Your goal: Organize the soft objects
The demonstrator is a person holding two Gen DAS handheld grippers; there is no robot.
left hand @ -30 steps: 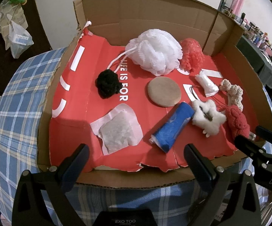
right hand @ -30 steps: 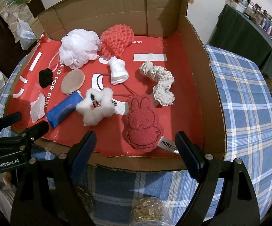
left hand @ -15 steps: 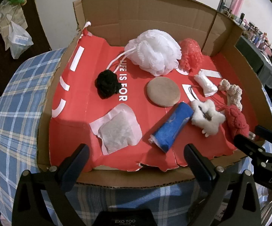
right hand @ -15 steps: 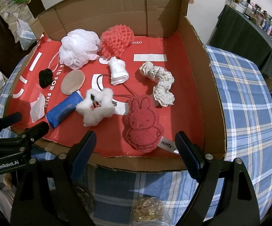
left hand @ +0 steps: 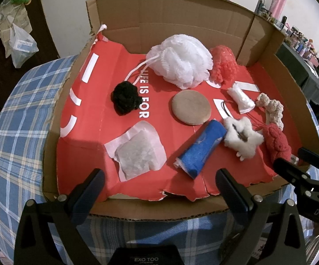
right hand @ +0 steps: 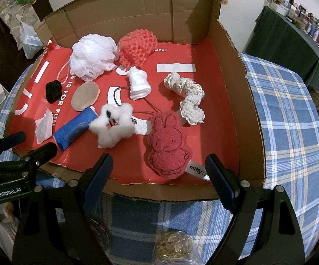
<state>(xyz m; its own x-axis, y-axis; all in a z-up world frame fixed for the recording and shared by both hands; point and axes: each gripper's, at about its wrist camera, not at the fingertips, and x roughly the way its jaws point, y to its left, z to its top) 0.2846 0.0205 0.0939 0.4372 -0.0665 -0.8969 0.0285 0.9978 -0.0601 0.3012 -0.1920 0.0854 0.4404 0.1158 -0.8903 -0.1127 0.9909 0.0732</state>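
Both grippers are matte black with silver screws; left gripper [left hand: 159, 183] reads "EXO TOO", its fingers [left hand: 88, 190] blue-padded inside.

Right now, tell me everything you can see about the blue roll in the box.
The blue roll looks like soft fabric or foam rolled into a short cylinder, with a white inner layer showing at its near end. It lies on its side, angled on the red liner of the cardboard box. Its far end meets the fluffy white plush, and it lies close beside the tan round pad. No gripper touches it.
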